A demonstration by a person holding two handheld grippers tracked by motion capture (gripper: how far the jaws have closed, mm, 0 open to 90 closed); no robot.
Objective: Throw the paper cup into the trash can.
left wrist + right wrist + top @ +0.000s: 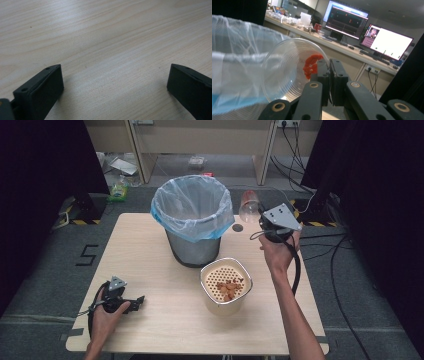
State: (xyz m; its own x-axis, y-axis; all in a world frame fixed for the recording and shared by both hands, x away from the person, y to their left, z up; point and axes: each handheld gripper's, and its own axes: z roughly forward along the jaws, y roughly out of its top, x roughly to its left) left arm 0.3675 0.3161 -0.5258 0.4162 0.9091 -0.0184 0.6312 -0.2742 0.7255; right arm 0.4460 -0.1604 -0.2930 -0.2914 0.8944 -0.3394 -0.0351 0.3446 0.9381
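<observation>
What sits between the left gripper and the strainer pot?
Nothing: in the high view, bare table runs from the left gripper to the strainer pot.

Beside the right gripper [329, 75], the clear cup's [287, 72] far side blurred into the bin liner [234, 50], and its red patch [311, 65] was too smeared to name. Ahead of the left gripper [112, 82], both jaws ran off the bottom edge. Crumbs [229, 289] in the strainer [226, 281] stayed unidentifiable.

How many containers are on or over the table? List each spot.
3: the bin at the table's far middle, the beige pot in front of it, the clear cup in the right gripper beside the bin.
</observation>
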